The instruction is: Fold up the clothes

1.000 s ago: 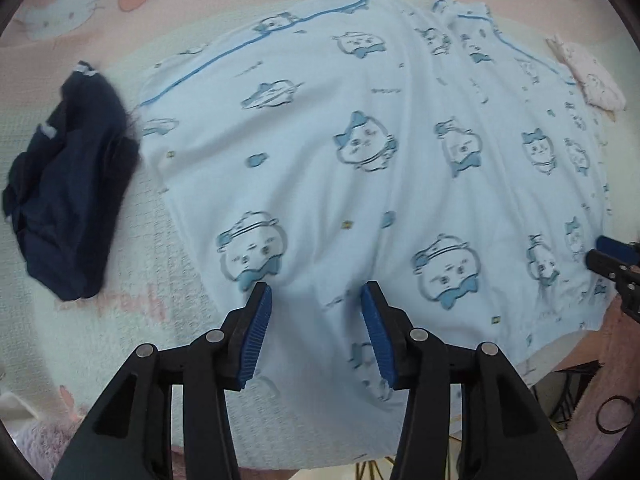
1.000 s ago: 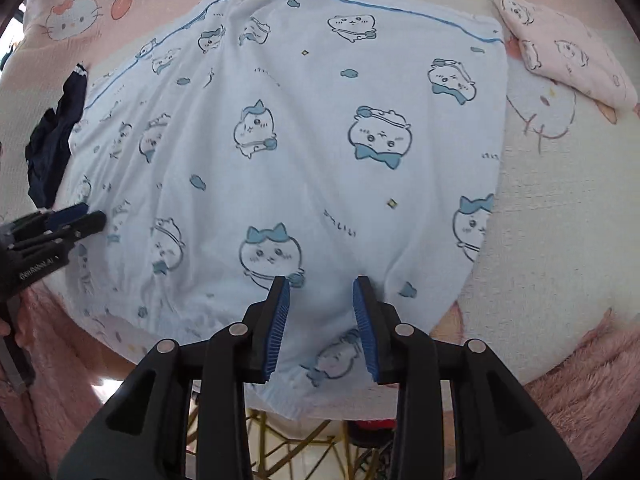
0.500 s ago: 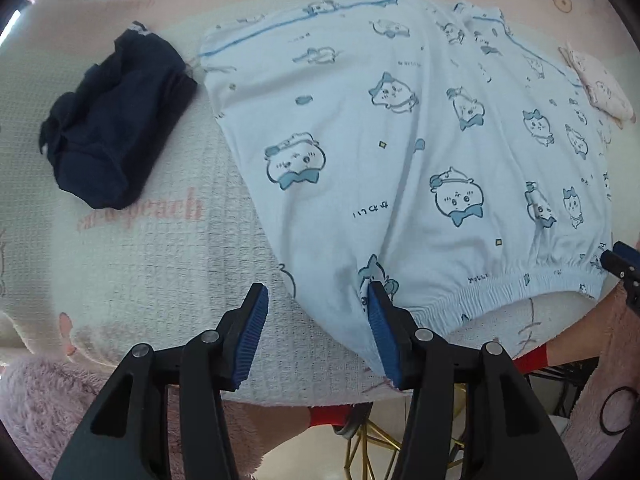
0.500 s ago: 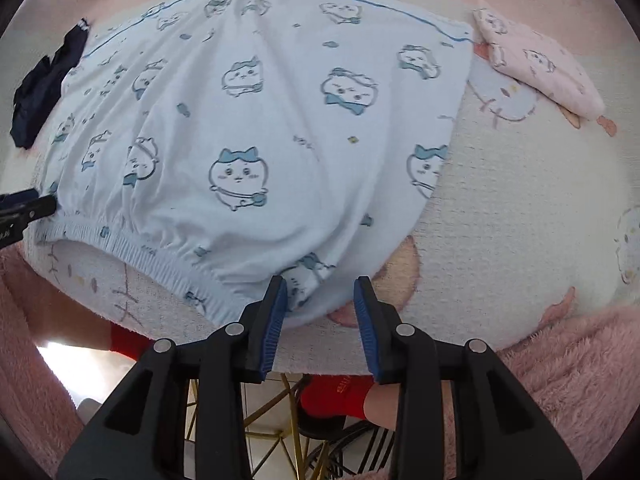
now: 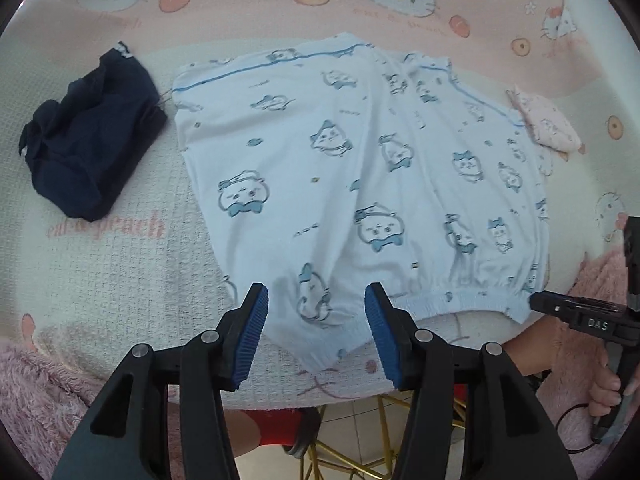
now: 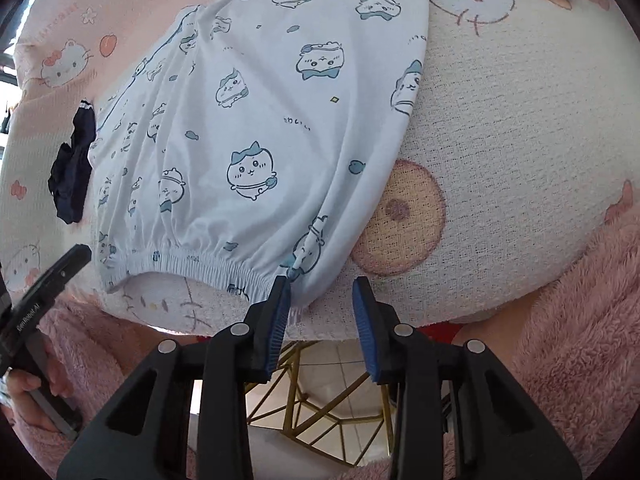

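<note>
left tongs (image 5: 316, 320) were open, blue pads wide apart, nothing pinched; they hovered over the near left corner of the light blue shorts (image 5: 360, 184), whose waistband corner showed between the pads. right tongs (image 6: 320, 304) were also open, narrower gap, empty; left pad sat just at the near right corner of the shorts (image 6: 280, 128), whether touching i could not tell. in the left wrist view the right tongs (image 5: 538, 304) showed at 3 o'clock by the waistband end, held by a hand (image 5: 608, 384). in the right wrist view the left tongs (image 6: 78, 256) came in at 9 o'clock.

shorts lay flat on a cream and pink cartoon-cat blanket (image 5: 100, 280) over the counter, elastic waistband toward the near edge, legs pointing to 12 o'clock. dark navy garment (image 5: 88, 148) lay bunched at 9 to 10 o'clock of the shorts, just beside them. small pink folded cloth (image 5: 546, 128) at 2 o'clock, touching the far right leg edge. fluffy pink sleeves (image 6: 580, 340) at the bottom corners.
</note>
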`<state>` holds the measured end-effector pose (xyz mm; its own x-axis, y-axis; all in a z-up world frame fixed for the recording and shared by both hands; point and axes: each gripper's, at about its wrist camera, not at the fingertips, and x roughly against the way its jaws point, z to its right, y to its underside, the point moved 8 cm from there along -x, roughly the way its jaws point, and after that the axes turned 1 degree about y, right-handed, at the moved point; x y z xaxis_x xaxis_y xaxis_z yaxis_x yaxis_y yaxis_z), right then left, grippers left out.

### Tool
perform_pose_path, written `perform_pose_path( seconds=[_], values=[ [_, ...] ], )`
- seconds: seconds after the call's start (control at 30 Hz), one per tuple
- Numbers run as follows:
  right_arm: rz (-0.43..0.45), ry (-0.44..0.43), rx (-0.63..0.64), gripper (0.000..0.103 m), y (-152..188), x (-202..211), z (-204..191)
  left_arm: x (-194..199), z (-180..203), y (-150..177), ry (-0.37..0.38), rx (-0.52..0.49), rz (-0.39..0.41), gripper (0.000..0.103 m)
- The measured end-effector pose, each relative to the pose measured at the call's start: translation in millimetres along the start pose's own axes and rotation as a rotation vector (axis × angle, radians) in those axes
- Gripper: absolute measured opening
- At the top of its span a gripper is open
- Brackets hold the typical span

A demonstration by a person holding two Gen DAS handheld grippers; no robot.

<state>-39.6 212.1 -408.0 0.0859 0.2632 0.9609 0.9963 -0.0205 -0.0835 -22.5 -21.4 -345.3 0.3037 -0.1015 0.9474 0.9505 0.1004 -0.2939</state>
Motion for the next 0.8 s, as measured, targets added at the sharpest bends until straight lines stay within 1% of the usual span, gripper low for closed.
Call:
perform_pose_path(
  seconds=[0.03,0.1,0.2,0.23,0.27,0.3,0.33,0.37,0.43,0.47,0.5,0.53,0.57,0.63,0.67,0.73,0.77,0.8],
  values=[
    [0.008,0.019,0.018,0.033,0.7,-0.5,-3.2,-4.3,-7.1,3.2,-0.017,0.024,-0.022,0.053],
    [0.03,0.074,0.051,0.033,-0.6,-1.6,-7.1,-20.1,-20.9,4.7,-0.015,0.091,-0.083,0.053],
    [0.042,0.219,0.074,0.033,-4.3,-6.2,-0.4,-31.7,-37.0,15.5,-0.037,0.141,-0.144,0.053],
    [0.038,0.258,0.062,0.033,-5.8,-7.9,4.5,-29.4,-38.9,14.8,-0.032,0.151,-0.134,0.053],
    [0.034,0.27,0.032,0.033,-7.7,-8.4,9.7,-26.8,-40.5,13.8,-0.027,0.161,-0.123,0.053],
    [0.031,0.266,0.003,0.033,-8.8,-8.0,13.7,-21.7,-40.3,10.6,-0.012,0.165,-0.097,0.053],
    [0.032,0.245,-0.02,0.033,-10.0,-6.9,14.9,-16.4,-40.1,7.4,0.002,0.169,-0.071,0.053],
    [0.037,0.201,-0.032,0.033,-10.9,-5.5,11.6,-11.6,-39.8,4.4,0.017,0.173,-0.047,0.053],
    [0.042,0.087,-0.036,0.033,-11.3,-3.1,-2.4,-10.3,-36.1,2.1,0.05,0.175,-0.037,0.053],
    [0.037,0.035,-0.021,0.034,-10.5,-3.7,-12.4,-11.8,-32.7,2.1,0.053,0.165,-0.04,0.053],
    [0.025,0.004,0.003,0.034,-8.9,-6.3,-22.5,-12.9,-25.5,2.3,0.06,0.139,-0.043,0.053],
    [0.009,-0.007,0.032,0.034,-6.5,-10.5,-31.9,-13.9,-18.2,2.5,0.068,0.112,-0.046,0.053],
    [-0.003,0.0,0.062,0.034,-4.2,-14.8,-39.8,-13.4,-8.4,1.8,0.083,0.082,-0.04,0.053],
    [-0.011,0.067,0.121,0.034,-1.0,-22.1,-50.4,-10.3,13.2,-1.3,0.099,0.002,-0.015,0.053],
    [0.007,0.092,0.143,0.034,-0.7,-20.6,-55.0,-8.9,23.2,-2.5,0.089,-0.041,-0.002,0.053],
    [0.09,0.154,0.195,0.034,-1.5,-7.9,-64.6,-9.4,42.6,-4.2,0.084,-0.128,0.014,0.053],
    [0.129,0.173,0.241,0.034,-4.1,-2.0,-73.8,-11.1,51.0,-3.1,0.078,-0.167,0.013,0.053],
    [0.142,0.168,0.282,0.036,-4.9,-0.4,-84.7,-11.6,57.8,0.3,0.048,-0.208,0.008,0.053]
  ],
)
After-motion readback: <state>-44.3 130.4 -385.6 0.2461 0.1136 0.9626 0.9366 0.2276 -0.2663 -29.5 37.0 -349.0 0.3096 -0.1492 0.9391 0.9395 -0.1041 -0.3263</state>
